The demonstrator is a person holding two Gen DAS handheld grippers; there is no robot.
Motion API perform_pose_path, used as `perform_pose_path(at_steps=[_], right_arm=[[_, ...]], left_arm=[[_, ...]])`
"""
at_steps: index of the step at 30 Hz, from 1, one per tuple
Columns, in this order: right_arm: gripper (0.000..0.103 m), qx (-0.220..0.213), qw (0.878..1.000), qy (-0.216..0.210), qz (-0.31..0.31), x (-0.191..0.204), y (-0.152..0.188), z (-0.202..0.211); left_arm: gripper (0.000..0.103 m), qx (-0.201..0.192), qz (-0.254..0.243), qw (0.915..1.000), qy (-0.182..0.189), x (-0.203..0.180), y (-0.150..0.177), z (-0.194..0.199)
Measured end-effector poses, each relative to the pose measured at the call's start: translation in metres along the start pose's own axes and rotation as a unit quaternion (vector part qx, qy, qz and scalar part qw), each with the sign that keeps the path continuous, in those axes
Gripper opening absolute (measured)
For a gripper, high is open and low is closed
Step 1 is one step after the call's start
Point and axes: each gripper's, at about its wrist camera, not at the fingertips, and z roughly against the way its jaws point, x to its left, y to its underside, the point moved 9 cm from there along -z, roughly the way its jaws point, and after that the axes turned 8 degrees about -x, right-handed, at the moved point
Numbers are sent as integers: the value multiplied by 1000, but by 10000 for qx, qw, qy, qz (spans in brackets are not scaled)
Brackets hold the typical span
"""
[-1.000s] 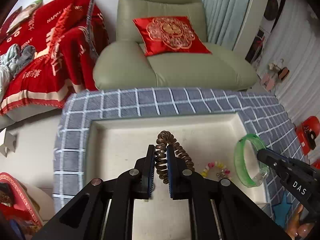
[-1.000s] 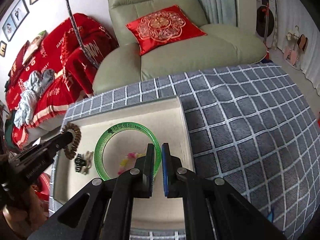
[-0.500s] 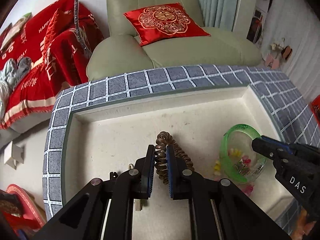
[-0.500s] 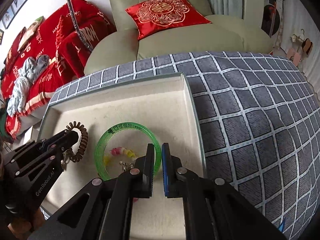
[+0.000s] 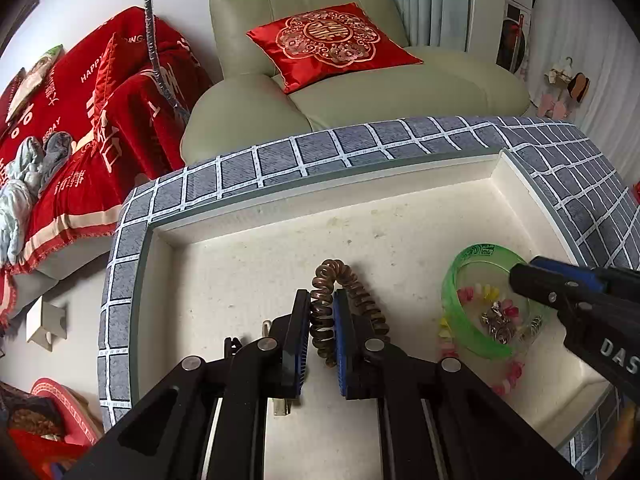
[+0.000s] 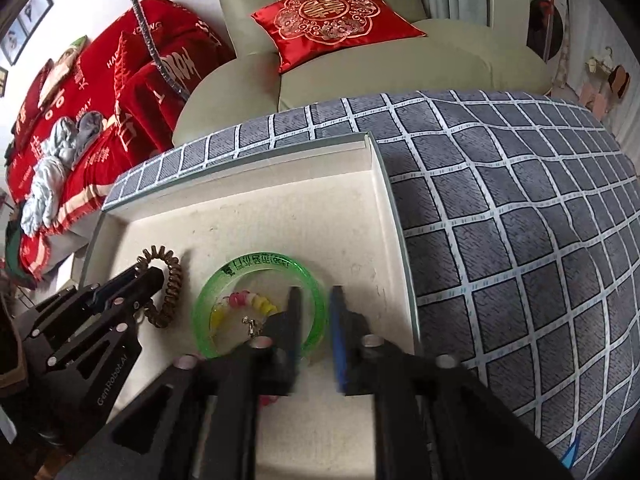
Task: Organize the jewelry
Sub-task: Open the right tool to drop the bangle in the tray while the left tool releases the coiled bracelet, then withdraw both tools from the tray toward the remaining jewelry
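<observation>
A cream tray (image 5: 280, 236) lies on the grey checked table. My left gripper (image 5: 322, 308) is shut on a brown spiral hair tie (image 5: 326, 276), held low over the tray's middle; they also show in the right wrist view, gripper (image 6: 148, 280) and tie (image 6: 172, 280). My right gripper (image 6: 314, 304) has opened; its fingers straddle the rim of a green bangle (image 6: 240, 264) that lies flat in the tray. The bangle (image 5: 472, 344) rings a pink and yellow bead bracelet (image 5: 482, 294) and a small metal charm (image 5: 498, 324).
A small clip (image 5: 282, 406) lies in the tray under my left fingers. The tray's right wall (image 6: 394, 216) is close to my right gripper. Beyond the table stand a green armchair (image 5: 360, 92) with a red cushion and a red-covered sofa (image 5: 80, 128).
Both grippers came lower into the tray. The right jaws have opened and the green bangle now rests flat over the bead bracelet. The left still grips the hair tie.
</observation>
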Motion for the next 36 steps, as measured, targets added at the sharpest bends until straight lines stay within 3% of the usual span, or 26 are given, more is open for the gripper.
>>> perform_pose_path(at_steps=[1,2,9,15,19,20,21,24,29,31,36], right_arm=[[59,-50,10000,-66,-49,0,-2,3],[62,-122,9998,-126,-90,0,-3,6],[64,-634,9969,-296,-358,4,-18,44],[64,-767,9955,-313,-452,1,-13,71],[74,-752,9955,-325,-482,-2,-3,82],[74,-754,9954,-330,-492,-3,1,85],[74,-744,9954,-337,-498,-2,3,86],[74,-710,9954,-365,-533,-4,11,92],[74,-643,9959,-355,-534,-8,23,97],[84,-627,9956,-410,-566,-9,28,101],[87,-727,9943,-451,-639,-15,39,112]], left_arm=[[28,-12,11,10000,-18,1,0,1],[28,-31,34,10000,-45,3,-1,2],[28,-45,170,9998,-121,12,-2,3],[28,-124,254,9995,-169,17,-5,8],[29,-229,247,9993,-142,16,-8,15],[59,-241,250,9993,-152,16,-9,16],[103,-247,267,9992,-173,16,-9,18],[103,-589,342,9970,-356,21,-16,30],[103,-562,293,9973,-363,23,-13,37],[103,-598,230,9975,-306,23,-9,44],[103,-594,291,9977,-169,35,8,67]])
